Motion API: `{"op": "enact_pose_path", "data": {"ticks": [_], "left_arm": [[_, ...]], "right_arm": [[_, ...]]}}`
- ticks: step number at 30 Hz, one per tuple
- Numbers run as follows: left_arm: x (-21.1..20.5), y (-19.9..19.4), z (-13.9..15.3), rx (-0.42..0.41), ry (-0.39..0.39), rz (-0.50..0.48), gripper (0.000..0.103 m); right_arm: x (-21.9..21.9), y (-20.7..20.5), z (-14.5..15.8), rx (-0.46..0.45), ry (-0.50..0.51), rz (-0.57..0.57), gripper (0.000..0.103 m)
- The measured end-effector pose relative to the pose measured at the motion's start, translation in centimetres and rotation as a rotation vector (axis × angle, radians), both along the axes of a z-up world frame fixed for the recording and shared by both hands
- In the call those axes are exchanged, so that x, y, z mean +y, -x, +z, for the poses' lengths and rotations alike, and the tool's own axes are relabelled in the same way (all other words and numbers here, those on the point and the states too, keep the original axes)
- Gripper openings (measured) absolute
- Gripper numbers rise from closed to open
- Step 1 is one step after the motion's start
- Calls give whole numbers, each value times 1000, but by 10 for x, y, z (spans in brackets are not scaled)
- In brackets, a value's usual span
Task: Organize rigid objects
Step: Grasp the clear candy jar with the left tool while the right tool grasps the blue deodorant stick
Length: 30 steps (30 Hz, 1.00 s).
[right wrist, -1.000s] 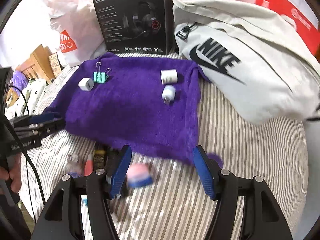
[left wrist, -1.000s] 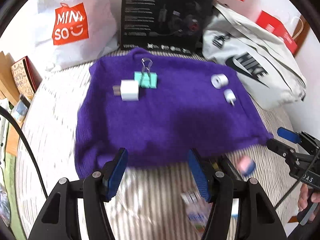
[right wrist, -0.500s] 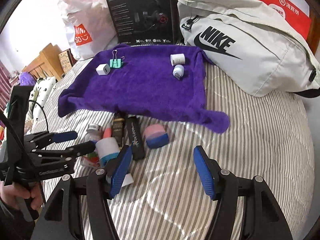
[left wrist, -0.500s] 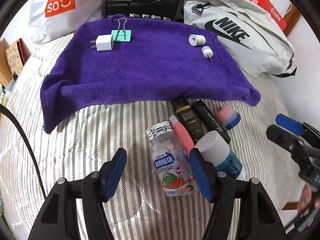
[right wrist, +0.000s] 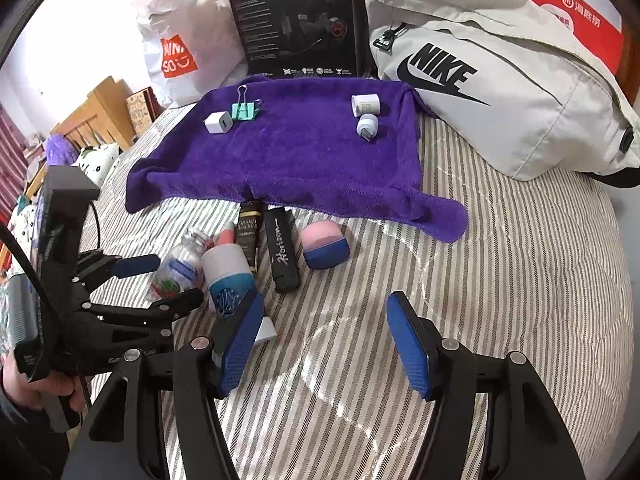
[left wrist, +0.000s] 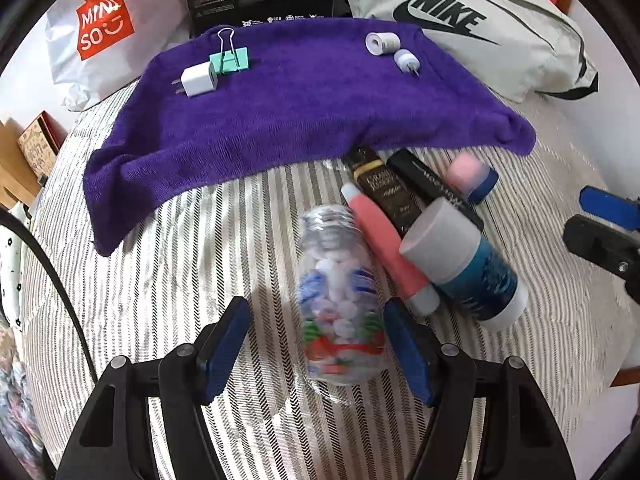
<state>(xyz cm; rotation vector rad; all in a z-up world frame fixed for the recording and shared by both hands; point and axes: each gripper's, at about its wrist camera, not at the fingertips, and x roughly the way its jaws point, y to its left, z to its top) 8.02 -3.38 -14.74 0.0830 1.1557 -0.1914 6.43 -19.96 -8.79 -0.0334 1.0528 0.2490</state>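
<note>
Grasp approach: left tool (left wrist: 316, 344) wide, straddling bottle (left wrist: 340, 300); right tool (right wrist: 324, 344) wide, empty. Next: close, lift to towel (left wrist: 304, 108).

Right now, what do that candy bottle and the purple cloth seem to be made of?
The candy bottle looks like clear glossy plastic or glass with a ribbed silvery metal-looking cap; white tablets show through its wall. The purple cloth looks like soft matte terry or fleece: fuzzy nap, drooping folded edges.
</note>
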Motion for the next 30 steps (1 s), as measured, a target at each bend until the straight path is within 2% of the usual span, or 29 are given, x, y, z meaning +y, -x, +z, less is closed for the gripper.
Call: {"op": "enact_pose_path", "data": {"ticks": [5,6,7,8,11,14,19,21,22,27,30], "left_arm": [[4,-4,-1,-19,30,8,64],[4,-4,0,-33,23,6,57],[4,-4,0,-47,6,6,39],[5,-5,1,-50,0,0,39],[18,-8,3,-33,45,8,39],[31,-6,3,-20,25,36,39],[59,-4,2,-10,54,87,39],[64,-4,1,-7,81,95,39],[65,-4,1,-6,88,96,39],[62,-4,0,-16,74,89,39],[63,-1,0,-19,57,85,39]], "right_arm": [[7,3,-5,16,-15,38,64],[11,4,-5,14,-17,56,64],[15,5,-5,15,-26,75,64],[19,5,-5,15,-35,93,64],[33,4,-10,19,-47,144,64],[48,0,-22,39,-15,181,64],[64,-11,-40,54,17,206,63],[67,-14,-46,61,8,209,54],[68,-15,-48,68,1,208,41],[55,-8,-38,74,-8,178,39],[33,1,-29,65,3,123,37]]}}
